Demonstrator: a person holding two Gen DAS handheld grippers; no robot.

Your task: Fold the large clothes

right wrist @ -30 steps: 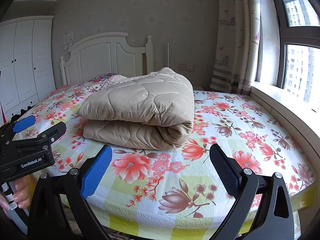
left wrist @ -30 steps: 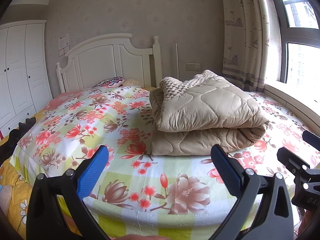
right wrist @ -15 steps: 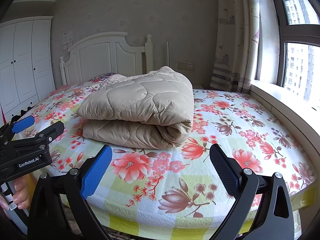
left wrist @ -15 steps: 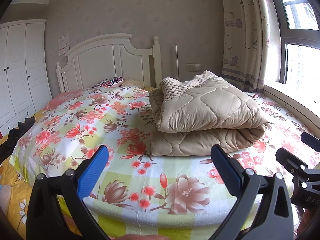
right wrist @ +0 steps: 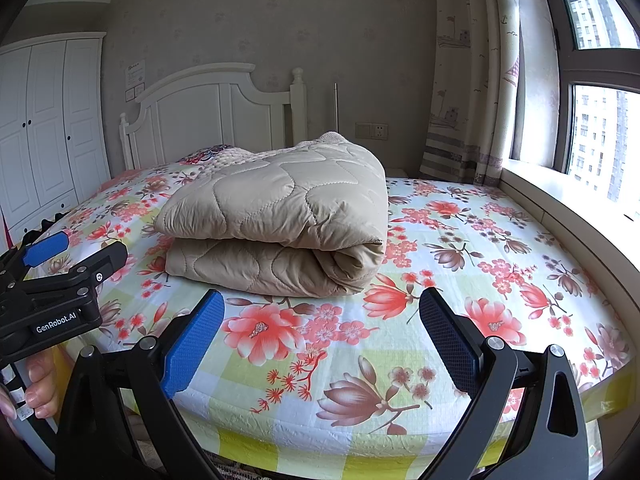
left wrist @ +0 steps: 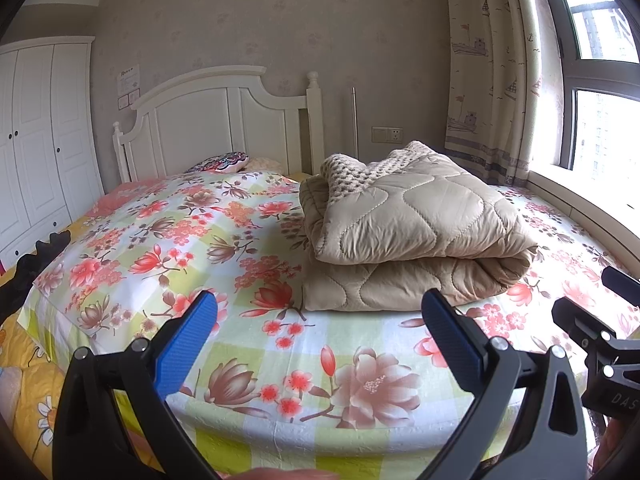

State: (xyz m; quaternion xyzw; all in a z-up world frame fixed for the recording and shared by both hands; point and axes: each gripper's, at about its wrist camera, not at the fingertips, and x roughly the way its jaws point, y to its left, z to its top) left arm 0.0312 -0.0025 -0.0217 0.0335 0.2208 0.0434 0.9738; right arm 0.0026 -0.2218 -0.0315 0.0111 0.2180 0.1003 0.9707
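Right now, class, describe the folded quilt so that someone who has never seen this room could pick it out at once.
Start at the bed with the flowered sheet, below the white headboard. On the sheet lies the beige quilt, folded into a thick bundle. It is the only plain, stitched thing there; the patterned cushion by the headboard is small and dark.

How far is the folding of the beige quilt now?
Done: the beige quilted blanket lies folded in a thick stack on the floral bed sheet. In hand: nothing; the left gripper and right gripper are open, short of it. Left: apparently nothing, perhaps tidying its knitted edge.
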